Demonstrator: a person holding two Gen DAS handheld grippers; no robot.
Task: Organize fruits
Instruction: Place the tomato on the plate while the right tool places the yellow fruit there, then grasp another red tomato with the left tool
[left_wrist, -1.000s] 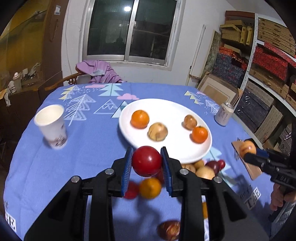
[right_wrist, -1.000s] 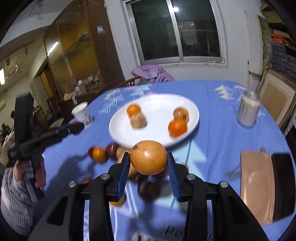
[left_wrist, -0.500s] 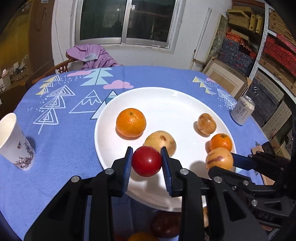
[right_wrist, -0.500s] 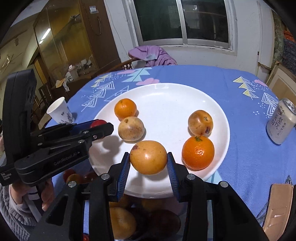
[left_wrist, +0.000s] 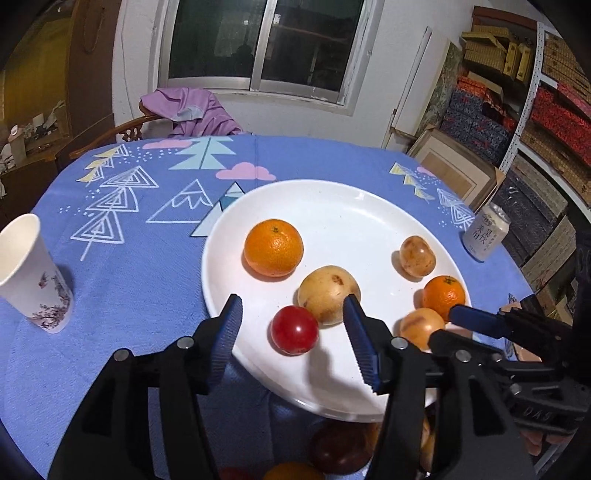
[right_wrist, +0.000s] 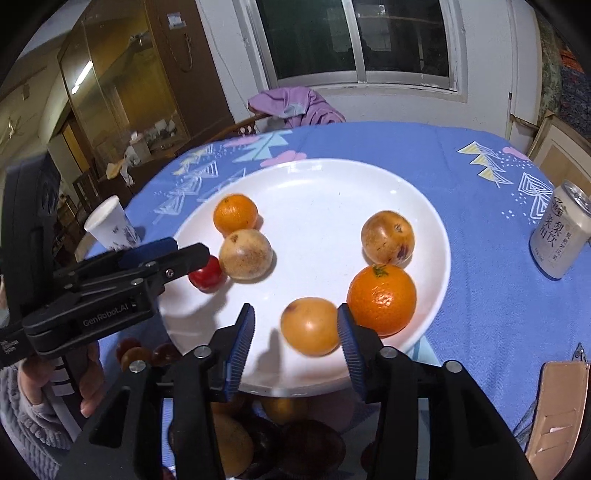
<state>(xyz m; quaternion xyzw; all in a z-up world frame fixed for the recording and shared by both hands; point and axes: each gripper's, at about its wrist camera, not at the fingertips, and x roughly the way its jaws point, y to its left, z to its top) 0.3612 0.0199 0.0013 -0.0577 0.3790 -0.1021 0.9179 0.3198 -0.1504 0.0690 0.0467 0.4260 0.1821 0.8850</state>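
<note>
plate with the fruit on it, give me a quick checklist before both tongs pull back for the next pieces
1. Left tongs let go of the red fruit: ok; the jaws have just been opening, with gaps on both sides.
2. Right tongs let go of the yellow-orange fruit: cannot tell; just been opening, but one pad looks against it.
3. Both fruits lie on the white plate: ok.
4. Red fruit settled: cannot tell; it leans close to the yellow-brown fruit.
5. Tangerine clear of the right tongs: not ok; it sits close.
6. More fruit left off the plate: ok; pile visible below.
</note>
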